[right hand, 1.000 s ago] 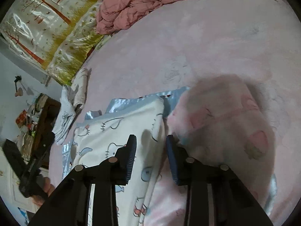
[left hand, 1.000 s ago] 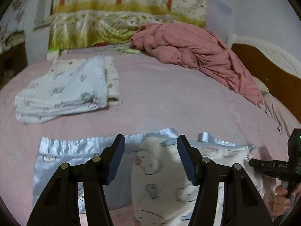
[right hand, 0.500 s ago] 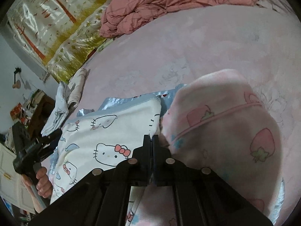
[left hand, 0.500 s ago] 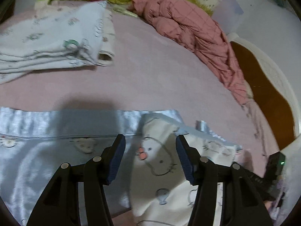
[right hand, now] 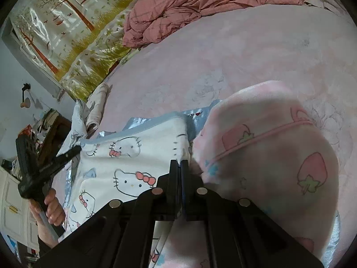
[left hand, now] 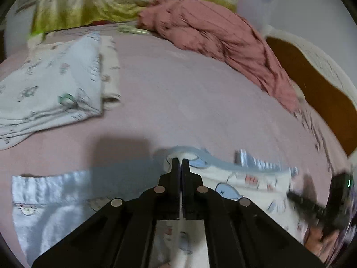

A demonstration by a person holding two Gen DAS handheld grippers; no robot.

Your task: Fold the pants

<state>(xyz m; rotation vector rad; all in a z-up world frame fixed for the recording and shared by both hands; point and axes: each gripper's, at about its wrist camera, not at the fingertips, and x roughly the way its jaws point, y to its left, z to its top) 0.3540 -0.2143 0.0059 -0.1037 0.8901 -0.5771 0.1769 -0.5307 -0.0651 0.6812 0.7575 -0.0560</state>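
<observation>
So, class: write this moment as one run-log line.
left gripper: shut on pants | right gripper: shut on pants | pants: flat on bed

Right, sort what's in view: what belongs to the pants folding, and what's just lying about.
In the job:
- Hello Kitty pants, white print with a blue satin edge
- left tool, shut on the pants' edge
- right tool, shut on the pants' edge

Lying about:
- strawberry-print pink fleece
- folded white printed clothes
- crumpled pink quilt
- tree-print pillows
</observation>
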